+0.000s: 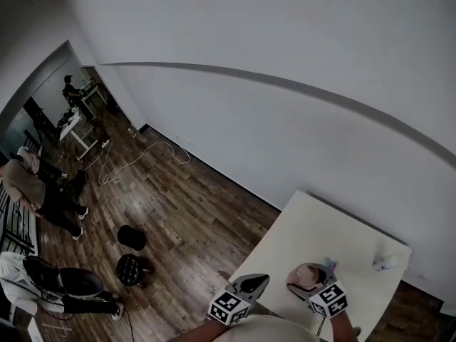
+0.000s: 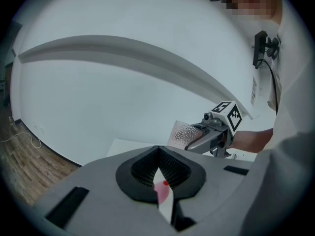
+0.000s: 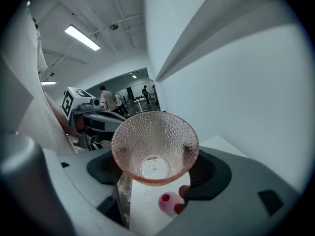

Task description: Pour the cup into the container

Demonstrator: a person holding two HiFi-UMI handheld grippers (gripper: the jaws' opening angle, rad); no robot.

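My right gripper [image 3: 157,168] is shut on a pink dimpled cup [image 3: 155,149], which lies tipped with its mouth toward the camera. Only droplets show inside it. A small pink round thing [image 3: 167,203] lies on the white table under the cup, and a clear glassy piece [image 3: 123,193] shows at the cup's lower left; I cannot tell what it is. In the head view the right gripper [image 1: 313,276] holds the cup [image 1: 305,276] above the table's near edge. My left gripper [image 1: 249,283] hangs beside it, and in its own view the left gripper [image 2: 160,173] is shut and empty, with the cup [image 2: 183,134] to its right.
The white table [image 1: 320,226] stands against a white wall, and a small pale object [image 1: 385,262] sits near its far right corner. Left of the table, on the wooden floor, are two black stools [image 1: 132,237], a loose cable [image 1: 142,155] and several people.
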